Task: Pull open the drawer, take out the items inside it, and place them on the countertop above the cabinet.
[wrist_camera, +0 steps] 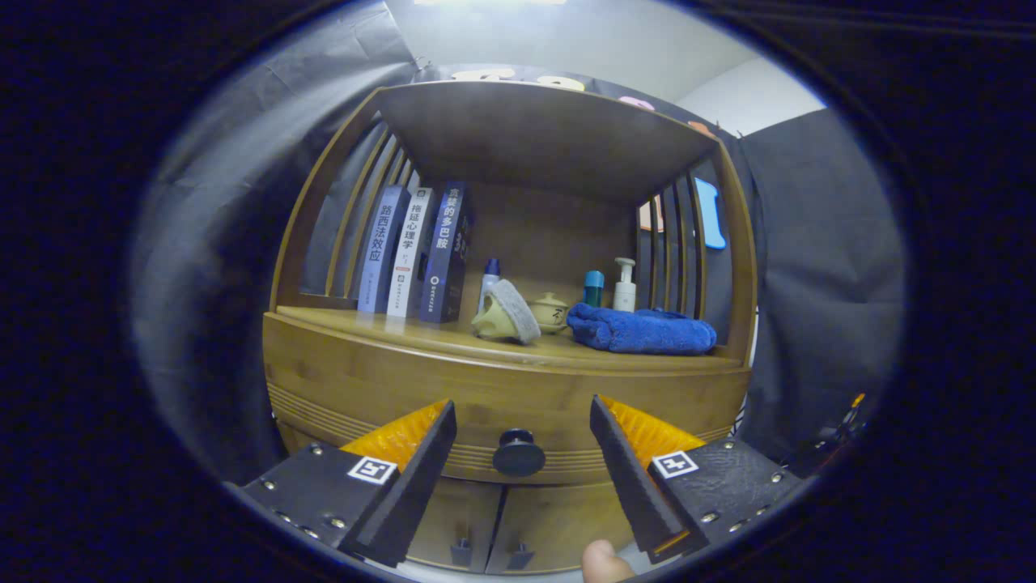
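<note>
Gripper [522, 453] wide open, empty; round dark knob [519, 453] (wooden drawer [453, 397]) between fingers.

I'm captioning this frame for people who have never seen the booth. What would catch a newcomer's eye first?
First, the open gripper: its two fingers spread to either side of the round dark drawer knob, which sits between them on the closed drawer front. Next, the blue towel bunched on the wooden countertop beyond the fingers. Three upright books stand further along it, with small bottles at the back.
</note>
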`<state>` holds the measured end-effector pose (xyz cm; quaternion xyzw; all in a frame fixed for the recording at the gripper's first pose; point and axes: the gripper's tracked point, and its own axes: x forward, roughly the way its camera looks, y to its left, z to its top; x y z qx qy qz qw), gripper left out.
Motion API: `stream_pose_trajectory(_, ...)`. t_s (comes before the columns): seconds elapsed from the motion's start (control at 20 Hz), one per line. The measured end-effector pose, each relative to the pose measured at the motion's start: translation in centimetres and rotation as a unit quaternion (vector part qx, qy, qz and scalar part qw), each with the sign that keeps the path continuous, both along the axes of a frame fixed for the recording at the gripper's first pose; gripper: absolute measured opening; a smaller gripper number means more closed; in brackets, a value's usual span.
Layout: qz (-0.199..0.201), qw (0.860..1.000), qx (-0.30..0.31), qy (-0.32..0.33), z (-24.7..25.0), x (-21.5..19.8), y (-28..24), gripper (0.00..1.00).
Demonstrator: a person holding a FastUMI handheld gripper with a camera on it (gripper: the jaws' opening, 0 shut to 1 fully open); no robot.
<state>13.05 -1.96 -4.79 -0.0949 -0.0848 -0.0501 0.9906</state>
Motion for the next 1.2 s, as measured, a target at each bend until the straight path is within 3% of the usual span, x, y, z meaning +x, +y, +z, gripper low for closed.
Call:
stream_pose_trajectory(0.3,-0.016,0.999,0.010,-0.025,6.7,-5.7,-0.7,0.99)
stream_pose_trajectory(0.7,0.010,0.998,0.063,-0.024,14.2,-14.5,0.0,0.99)
stream_pose_trajectory(0.85,0.027,0.998,0.064,-0.002,14.7,-17.7,0.1,0.99)
stream_pose_trajectory(1.0,-0.003,0.999,0.039,-0.019,15.6,-20.0,-1.9,0.99)
stream_pose_trajectory(1.2,0.003,0.998,0.058,0.014,13.5,-21.4,-1.8,0.99)
